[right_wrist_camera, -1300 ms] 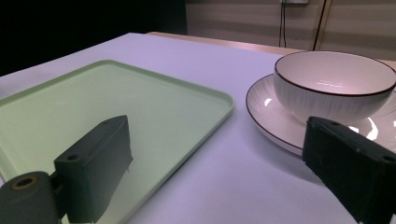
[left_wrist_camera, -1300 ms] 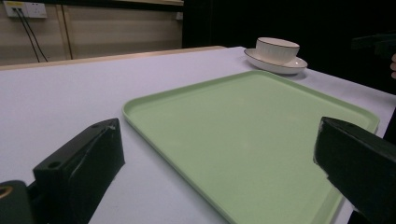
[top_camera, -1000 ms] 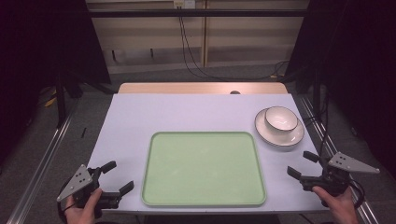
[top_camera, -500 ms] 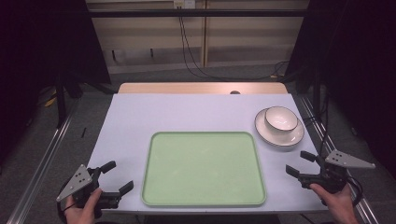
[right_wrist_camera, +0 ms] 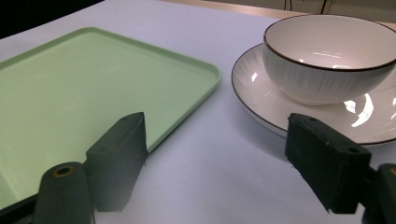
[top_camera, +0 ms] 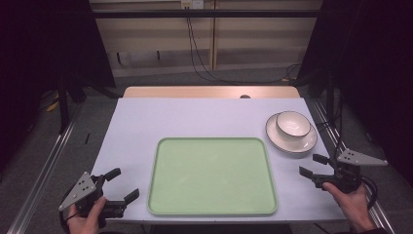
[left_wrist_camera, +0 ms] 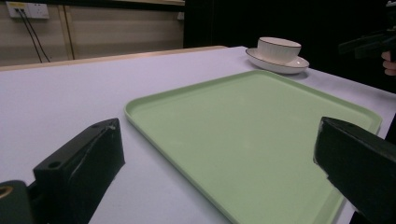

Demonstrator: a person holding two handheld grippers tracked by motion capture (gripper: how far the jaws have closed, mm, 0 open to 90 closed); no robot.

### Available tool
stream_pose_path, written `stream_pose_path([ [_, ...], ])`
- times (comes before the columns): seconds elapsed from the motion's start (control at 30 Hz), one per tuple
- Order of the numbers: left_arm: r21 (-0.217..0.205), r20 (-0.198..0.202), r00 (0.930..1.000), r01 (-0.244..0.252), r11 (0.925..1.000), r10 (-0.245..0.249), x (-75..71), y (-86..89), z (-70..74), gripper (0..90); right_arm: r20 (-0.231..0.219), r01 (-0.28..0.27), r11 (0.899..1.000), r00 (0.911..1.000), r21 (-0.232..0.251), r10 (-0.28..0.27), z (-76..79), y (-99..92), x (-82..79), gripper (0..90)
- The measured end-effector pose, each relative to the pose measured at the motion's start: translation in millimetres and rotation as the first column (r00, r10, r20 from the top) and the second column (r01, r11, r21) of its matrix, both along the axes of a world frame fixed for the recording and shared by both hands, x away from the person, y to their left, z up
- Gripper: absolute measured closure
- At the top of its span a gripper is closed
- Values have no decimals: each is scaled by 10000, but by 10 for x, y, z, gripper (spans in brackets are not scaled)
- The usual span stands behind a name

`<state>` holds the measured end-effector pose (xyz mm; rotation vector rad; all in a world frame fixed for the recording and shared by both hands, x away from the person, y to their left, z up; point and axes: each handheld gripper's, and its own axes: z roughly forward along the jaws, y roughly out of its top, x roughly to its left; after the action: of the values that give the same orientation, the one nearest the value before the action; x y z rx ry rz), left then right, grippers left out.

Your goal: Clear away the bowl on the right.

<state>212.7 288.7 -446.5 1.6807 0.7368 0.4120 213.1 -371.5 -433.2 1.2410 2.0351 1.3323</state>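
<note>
A pale green tray [top_camera: 213, 210] lies empty at the middle of the white table [top_camera: 195, 117]. A white bowl [top_camera: 292, 123] with a dark rim sits on a white plate [top_camera: 287, 143] at the tray's far right. My left gripper [top_camera: 122, 184] is held open by a hand at the table's front left corner, jaws pointing toward the tray [left_wrist_camera: 280, 93]. My right gripper [top_camera: 312, 165] is held open at the front right, just short of the plate [right_wrist_camera: 252, 93] and bowl [right_wrist_camera: 327, 60]. Nothing is between either pair of jaws.
A wooden strip [top_camera: 209, 91] runs along the table's far edge. Behind it is a wall with cables [top_camera: 195, 44] hanging down. Metal rails [top_camera: 44, 170] flank the table on both sides. The other gripper [left_wrist_camera: 369, 44] appears far right in the left gripper view.
The right gripper has crept slightly forward toward the plate. The left gripper has stayed put.
</note>
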Motion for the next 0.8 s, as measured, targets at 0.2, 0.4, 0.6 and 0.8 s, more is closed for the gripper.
stream_pose_path([
  [0.2,-7,-6,10000,-16,10000,16,1,-3,0,16,-108,19,10000,9999,-5,-19,8,-68,92,229],
  [0.4,-18,-20,10000,-29,10000,29,0,-6,0,16,-110,-113,9999,9999,4,113,47,-125,189,272],
  [0.6,-17,-17,10000,-27,10000,26,2,-5,-1,16,-147,40,10000,9999,-27,-41,78,-181,289,306],
  [0.8,-2,-28,10000,-30,10000,30,3,-5,-1,16,-233,165,9996,9996,-249,-171,124,-231,447,326],
])
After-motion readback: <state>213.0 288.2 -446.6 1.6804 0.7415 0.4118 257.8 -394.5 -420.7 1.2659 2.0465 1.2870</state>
